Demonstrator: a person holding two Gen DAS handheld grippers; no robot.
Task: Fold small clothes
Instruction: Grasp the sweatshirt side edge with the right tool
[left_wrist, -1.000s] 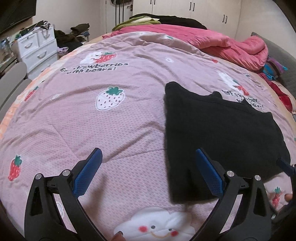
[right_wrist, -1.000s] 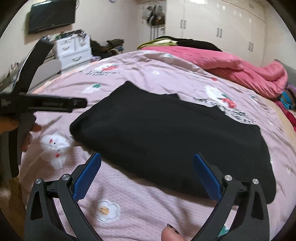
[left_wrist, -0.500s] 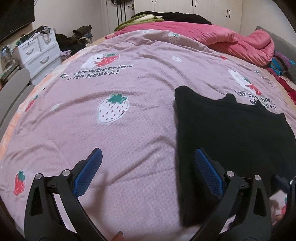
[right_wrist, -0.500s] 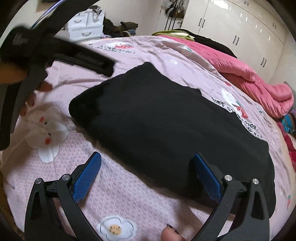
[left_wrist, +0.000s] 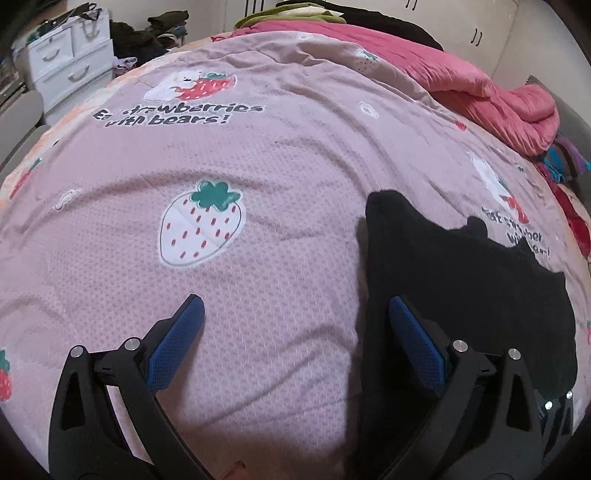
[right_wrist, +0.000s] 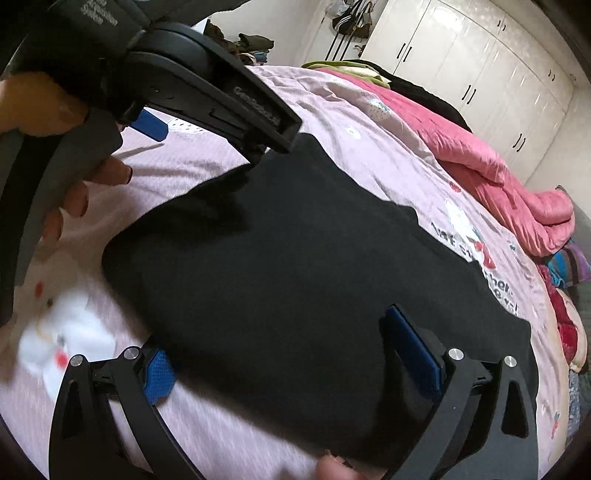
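Folding looks only partly done, as far as I can judge: the black garment (right_wrist: 295, 266) lies flat on the pink bedspread (left_wrist: 258, 177) as a wide, tidy rectangle, maybe already doubled once, but it is not a small packet yet. At least one more fold seems to be left.

The left gripper (left_wrist: 295, 332) is spread wide and holds nothing. Its right pad sits over the left side edge of the garment, and its left pad is over bare bedspread. In the right wrist view, the tip of this tool is close to the far left corner of the garment. I cannot tell if it touches the cloth.

The right gripper (right_wrist: 280, 354) is also wide apart and grasps nothing. Its fingers straddle the near edge of the garment, toward the near right corner.

Left of the garment the bedspread is open, with only printed strawberries, so there is room to fold that way. A pink quilt (left_wrist: 498, 92) is heaped along the far right edge of the bed, well apart from the garment.
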